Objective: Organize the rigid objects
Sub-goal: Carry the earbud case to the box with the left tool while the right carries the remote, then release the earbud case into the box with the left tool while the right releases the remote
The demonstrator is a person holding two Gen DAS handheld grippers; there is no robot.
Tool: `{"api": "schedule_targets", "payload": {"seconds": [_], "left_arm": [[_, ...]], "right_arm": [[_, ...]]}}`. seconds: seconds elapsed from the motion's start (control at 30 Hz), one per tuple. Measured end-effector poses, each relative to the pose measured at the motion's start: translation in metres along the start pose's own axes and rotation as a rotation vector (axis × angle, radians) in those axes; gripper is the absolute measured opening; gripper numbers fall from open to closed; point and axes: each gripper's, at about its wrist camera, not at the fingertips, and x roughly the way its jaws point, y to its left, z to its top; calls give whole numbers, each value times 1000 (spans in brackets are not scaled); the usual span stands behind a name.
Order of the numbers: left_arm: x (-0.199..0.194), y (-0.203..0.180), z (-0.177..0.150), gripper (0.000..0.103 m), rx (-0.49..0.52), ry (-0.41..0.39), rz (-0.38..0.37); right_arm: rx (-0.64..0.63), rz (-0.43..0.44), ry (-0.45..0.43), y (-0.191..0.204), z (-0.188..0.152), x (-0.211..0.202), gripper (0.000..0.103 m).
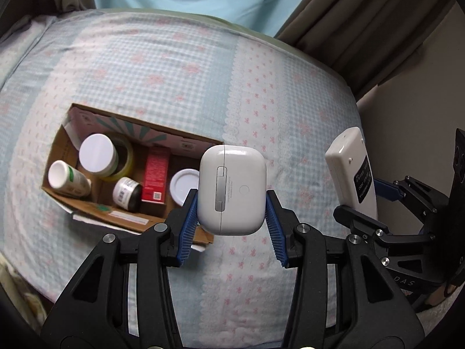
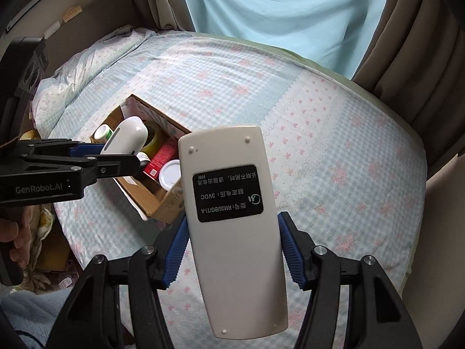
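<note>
With left tongs [image 1: 232, 203] clamping the earbud case [image 1: 232, 186] and right tongs [image 2: 232, 250] clamping the remote [image 2: 232, 218] above the bed [image 1: 174, 67], the crowded box [image 1: 130, 133] beyond risks a jammed, tipped drop.

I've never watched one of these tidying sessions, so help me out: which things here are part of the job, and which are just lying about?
Part of the job:
- white earbud case, clamped in the left gripper
- white remote control, clamped in the right gripper
- cardboard box with jars, bottles and a red carton inside

Just lying about:
- patterned bedspread
- curtains
</note>
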Motion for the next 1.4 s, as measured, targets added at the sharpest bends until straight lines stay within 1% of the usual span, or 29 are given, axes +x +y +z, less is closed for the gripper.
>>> {"api": "schedule_targets", "payload": {"seconds": [0.13, 0.3, 0.5, 0.63, 0.87, 1.07, 1.13, 1.23, 1.3, 1.4], "left_arm": [[-20, 51, 19, 41, 46, 10, 1], [-26, 115, 39, 41, 118, 72, 6], [-13, 175, 60, 41, 208, 144, 8], [5, 201, 76, 41, 258, 174, 9], [59, 230, 95, 41, 336, 256, -11], [114, 245, 94, 41, 385, 377, 3], [128, 245, 93, 41, 406, 402, 9], [140, 245, 93, 41, 420, 420, 16], [141, 246, 96, 41, 417, 428, 7], [142, 242, 99, 41, 447, 435, 19]], "right_arm": [[70, 15, -11, 42, 32, 2, 56], [130, 8, -1, 85, 63, 22, 56], [223, 18, 44, 116, 85, 58, 56], [218, 10, 82, 134, 98, 85, 56], [165, 5, 182, 147, 111, 143, 56], [145, 7, 283, 143, 110, 201, 56], [148, 12, 316, 140, 108, 218, 56], [136, 26, 354, 137, 105, 236, 56], [136, 33, 372, 136, 103, 246, 56], [155, 43, 391, 133, 103, 255, 56]]}}
